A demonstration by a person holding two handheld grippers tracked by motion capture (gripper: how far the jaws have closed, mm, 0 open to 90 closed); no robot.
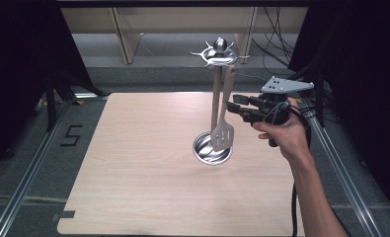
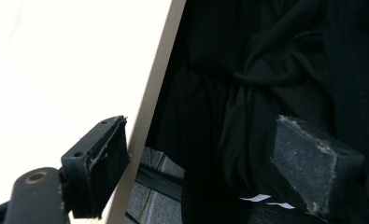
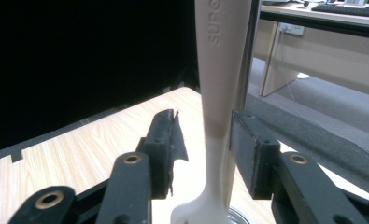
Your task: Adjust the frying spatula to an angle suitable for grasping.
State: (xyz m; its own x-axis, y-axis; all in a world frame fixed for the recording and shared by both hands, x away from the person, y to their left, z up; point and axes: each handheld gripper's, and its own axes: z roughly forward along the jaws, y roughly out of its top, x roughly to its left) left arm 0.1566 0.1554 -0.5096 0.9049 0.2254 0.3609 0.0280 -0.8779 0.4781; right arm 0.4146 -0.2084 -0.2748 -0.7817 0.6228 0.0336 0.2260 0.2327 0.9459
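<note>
- Right gripper [image 1: 238, 108] is letting go of the spatula [image 1: 223, 121] hanging on the rack [image 1: 215, 94]; jaws slightly apart.
- Next: backing off toward the table's [image 1: 133, 163] right edge without nudging it.

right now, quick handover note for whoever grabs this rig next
Right hand-held gripper: jaws open astride the spatula handle, gaps showing on both sides, no grip.
Left hand-held gripper: open, nothing held, at the table edge.
Spatula hangs from the top ring of the rack, blade over the rack's round steel base.
Done: spatula hung up. Left: draw the right gripper back without knocking it.
</note>
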